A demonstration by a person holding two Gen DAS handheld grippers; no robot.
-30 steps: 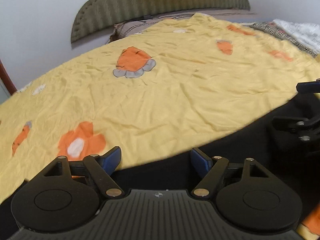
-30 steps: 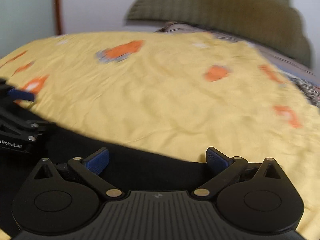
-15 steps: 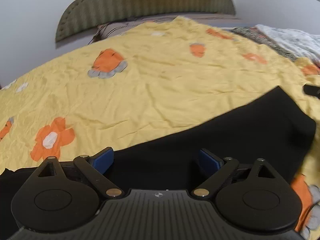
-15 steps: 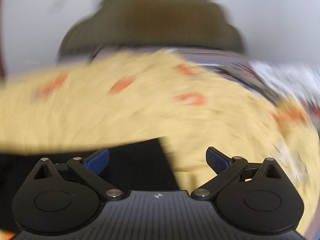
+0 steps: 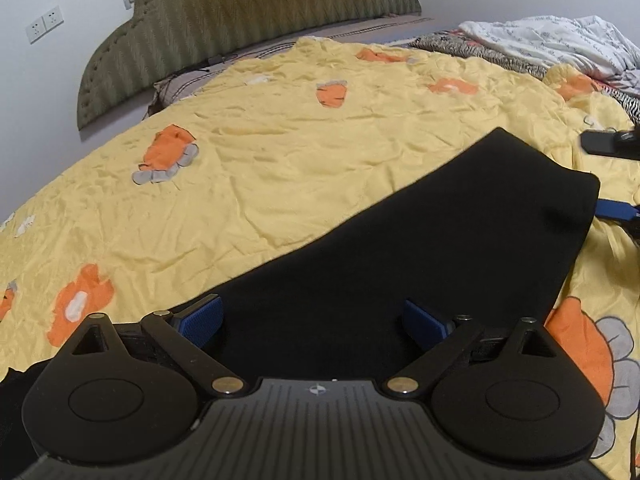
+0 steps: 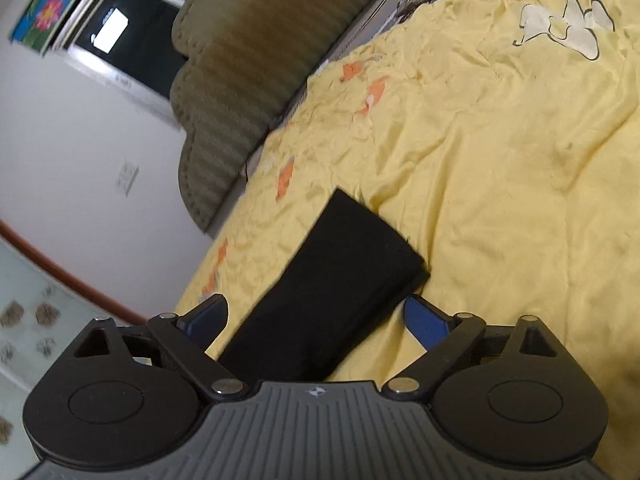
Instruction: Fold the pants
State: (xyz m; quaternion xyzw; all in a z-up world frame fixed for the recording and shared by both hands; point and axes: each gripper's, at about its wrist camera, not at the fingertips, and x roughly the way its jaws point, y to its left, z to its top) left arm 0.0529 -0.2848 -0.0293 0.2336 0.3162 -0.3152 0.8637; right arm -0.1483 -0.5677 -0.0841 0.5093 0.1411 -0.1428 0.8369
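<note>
Fingers apart on my left gripper (image 5: pixel 312 318), opening over the black pants (image 5: pixel 420 248), pads clear. My right gripper (image 6: pixel 316 318) straddles the pants' folded end, jaws closing, not pressing. Pants lie flat on the yellow bedspread (image 5: pixel 280 152).

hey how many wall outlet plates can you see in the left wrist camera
2. Both outlet plates sit side by side on the white wall at upper left, left of the headboard: one, the other just right of it and slightly higher. More may be hidden behind the headboard.
</note>
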